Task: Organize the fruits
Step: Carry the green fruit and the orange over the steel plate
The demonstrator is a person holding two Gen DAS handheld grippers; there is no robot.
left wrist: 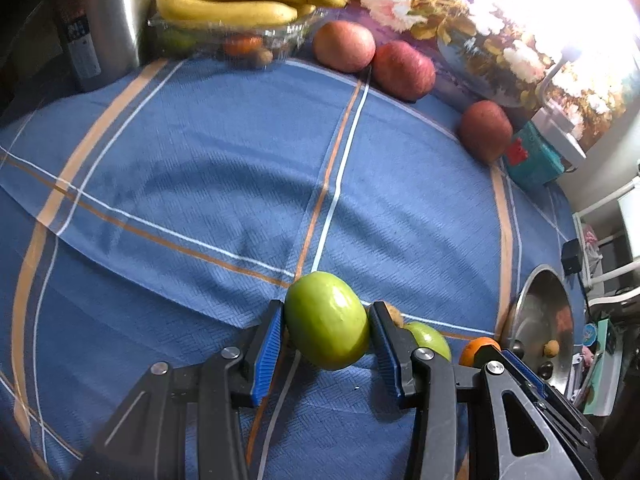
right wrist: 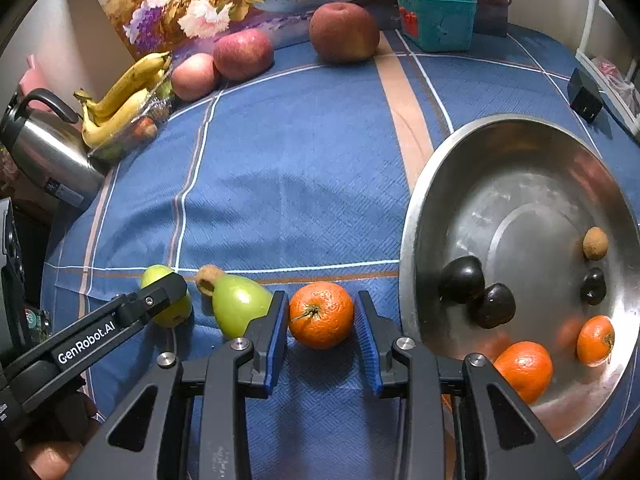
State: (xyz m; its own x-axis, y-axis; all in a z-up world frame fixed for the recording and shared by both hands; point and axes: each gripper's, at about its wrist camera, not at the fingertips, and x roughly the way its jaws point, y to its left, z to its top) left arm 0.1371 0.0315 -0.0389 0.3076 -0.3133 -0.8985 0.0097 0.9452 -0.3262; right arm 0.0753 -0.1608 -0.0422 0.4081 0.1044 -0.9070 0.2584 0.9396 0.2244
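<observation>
My left gripper (left wrist: 326, 308) is shut on a green fruit (left wrist: 326, 320) that rests on the blue checked cloth (left wrist: 200, 160). Both blue pads press its sides. A second green fruit (right wrist: 240, 304) lies just right of it, with a small brown fruit (right wrist: 207, 278) behind. My right gripper (right wrist: 322, 298) is shut on an orange mandarin (right wrist: 321, 314) on the cloth, one pad on each side. In the right wrist view one of the left gripper's fingers (right wrist: 160, 292) covers part of the held green fruit (right wrist: 172, 314).
A steel bowl (right wrist: 440, 184) at the right holds two mandarins, three dark fruits and a small brown one. At the back stand red apples (right wrist: 243, 53), a glass dish (left wrist: 296, 32) of bananas (left wrist: 240, 0), a steel kettle (right wrist: 48, 152) and a teal box (right wrist: 436, 16).
</observation>
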